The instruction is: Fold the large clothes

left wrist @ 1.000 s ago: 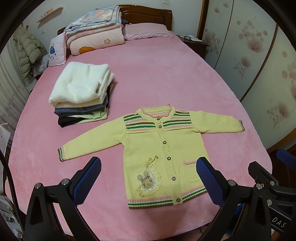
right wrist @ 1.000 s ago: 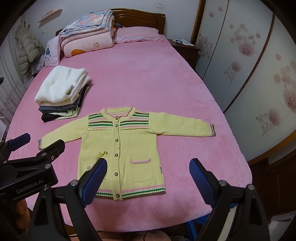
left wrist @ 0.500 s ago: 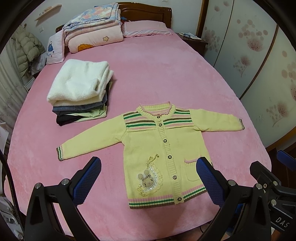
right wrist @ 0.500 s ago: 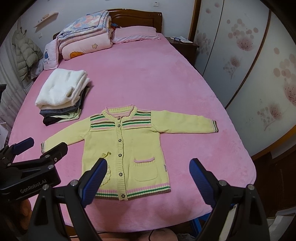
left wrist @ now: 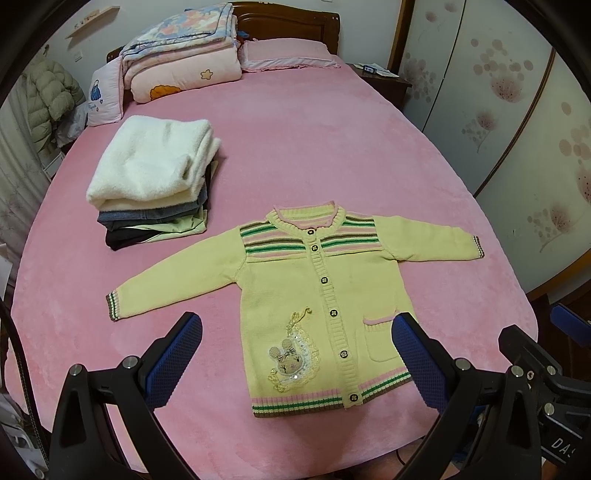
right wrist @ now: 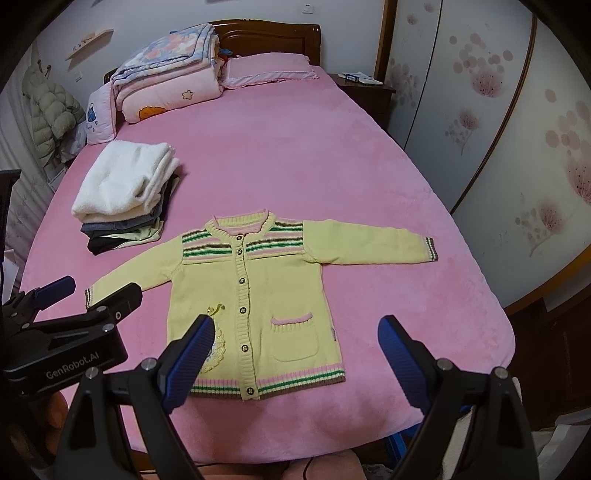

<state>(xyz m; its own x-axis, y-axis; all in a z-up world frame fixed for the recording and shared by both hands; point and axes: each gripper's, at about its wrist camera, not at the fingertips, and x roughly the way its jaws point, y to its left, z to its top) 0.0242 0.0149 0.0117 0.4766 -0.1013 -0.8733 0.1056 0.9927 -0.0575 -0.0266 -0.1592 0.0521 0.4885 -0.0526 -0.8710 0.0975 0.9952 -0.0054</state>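
Your pink plush bedspread point(left wrist: 332, 147) carries the yellow knitted cardigan with striped yoke point(left wrist: 325, 295), spread flat near its foot edge, buttoned. Your left gripper point(left wrist: 295, 354) and right gripper point(right wrist: 291, 354) hover spread wide, grasping nothing.

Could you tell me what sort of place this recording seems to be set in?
Most likely a home bedroom: a wide bed with a wooden headboard, folded quilts stacked beside a pillow, and flower-patterned wardrobe doors alongside.

A yellow striped cardigan point(left wrist: 325, 295) lies flat, buttoned, sleeves spread, on the pink bed point(left wrist: 314, 147).
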